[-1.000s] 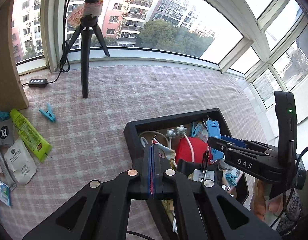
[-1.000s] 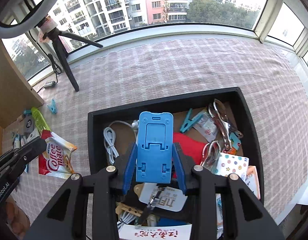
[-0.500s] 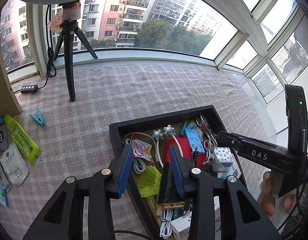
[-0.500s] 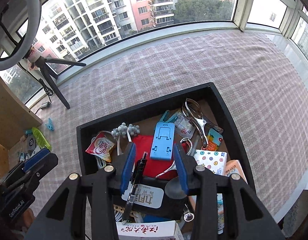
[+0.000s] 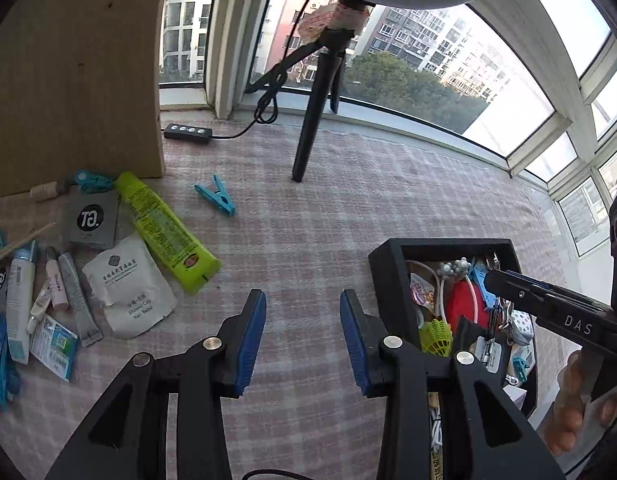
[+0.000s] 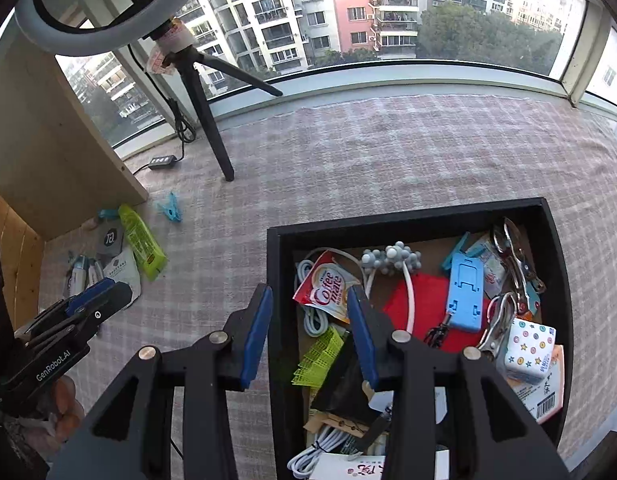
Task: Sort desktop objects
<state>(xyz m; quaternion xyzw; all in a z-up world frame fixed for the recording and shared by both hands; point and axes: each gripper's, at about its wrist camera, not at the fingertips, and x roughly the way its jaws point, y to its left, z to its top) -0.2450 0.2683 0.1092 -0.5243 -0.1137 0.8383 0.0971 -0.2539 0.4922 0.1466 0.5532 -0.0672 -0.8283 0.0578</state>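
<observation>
Both claws were spread wide and held nothing. The left claw (image 5: 302,336) hung over bare checked cloth on the tabletop (image 5: 348,200), between the scattered toiletries on its left and the black tray (image 5: 382,256) on its right. The right claw (image 6: 308,332) straddled the tray's near-left wall, one finger outside it and the other above the Coffee-mate sachet (image 6: 328,288).

What was left to sort lay near the wooden panel (image 5: 68,72). The lime-green tube (image 5: 164,232) lay flat, cap end toward the claw. It looked light and soft, with a glossy skin that might slide, so a grip across its middle or by the firmer cap shoulder seemed best. The white shower-cap sachet (image 5: 128,288), touching the tube, looked thin and limp and would probably need pinching at an edge. The blue clothespin (image 5: 214,200) lay alone near the tripod leg (image 5: 310,136). It seemed stiff and very light, best taken across its two arms, since squeezing the tail would spring it open.
</observation>
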